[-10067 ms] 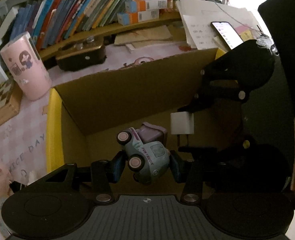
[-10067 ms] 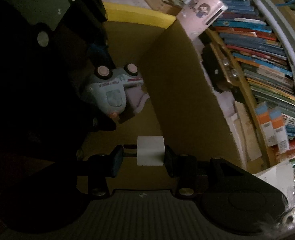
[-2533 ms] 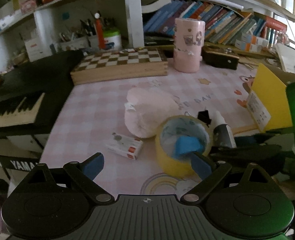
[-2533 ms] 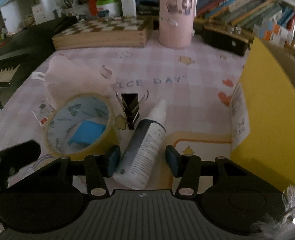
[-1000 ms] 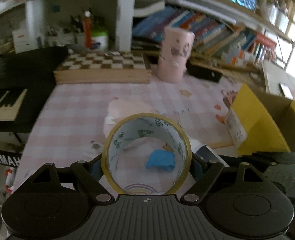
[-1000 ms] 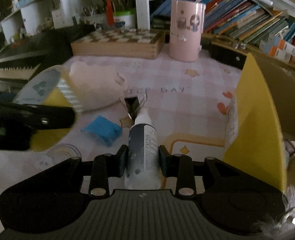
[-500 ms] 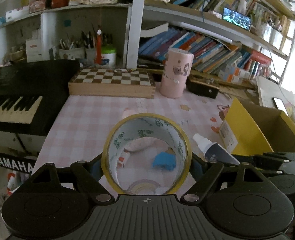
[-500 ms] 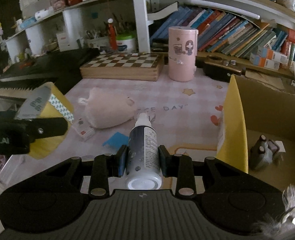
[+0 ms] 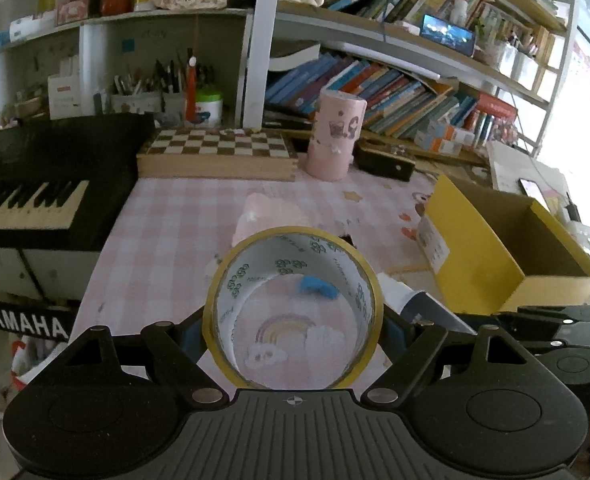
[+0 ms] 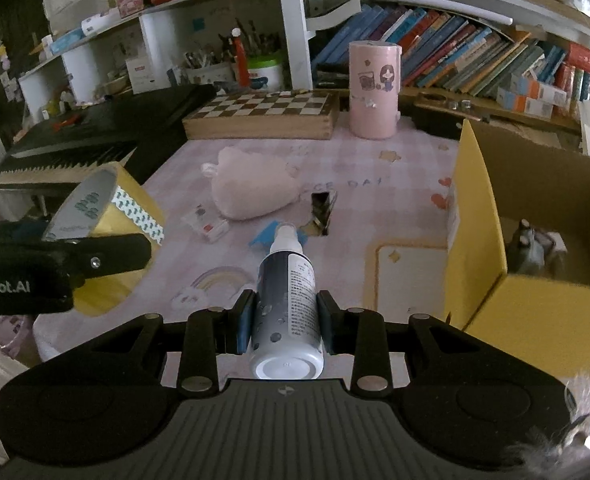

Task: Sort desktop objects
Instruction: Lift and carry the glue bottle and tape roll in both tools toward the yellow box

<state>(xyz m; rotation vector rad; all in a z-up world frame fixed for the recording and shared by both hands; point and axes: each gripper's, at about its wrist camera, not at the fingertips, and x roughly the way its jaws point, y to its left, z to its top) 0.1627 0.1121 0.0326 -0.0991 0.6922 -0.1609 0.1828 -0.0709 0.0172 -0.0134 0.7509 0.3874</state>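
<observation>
Left gripper [image 9: 293, 330] is clamped across a yellow tape roll [image 9: 293, 306], held clear above the pink checked mat [image 9: 167, 240]; right gripper [image 10: 285, 322] is closed on a dark spray bottle [image 10: 287, 292], nozzle pointing away; the yellow cardboard box [image 10: 479, 216] is seen to the right, a toy inside; plush [image 10: 251, 188], binder clip [image 10: 321, 208] and blue scrap [image 10: 265, 236] are left on the mat.

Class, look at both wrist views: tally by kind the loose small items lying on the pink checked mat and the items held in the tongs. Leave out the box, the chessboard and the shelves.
Held in tongs:
Tape roll, left tongs: 1
Bottle, right tongs: 1
On the mat:
Pink plush toy: 1
Binder clip: 1
Blue piece: 1
Small white packet: 1
Total: 6
</observation>
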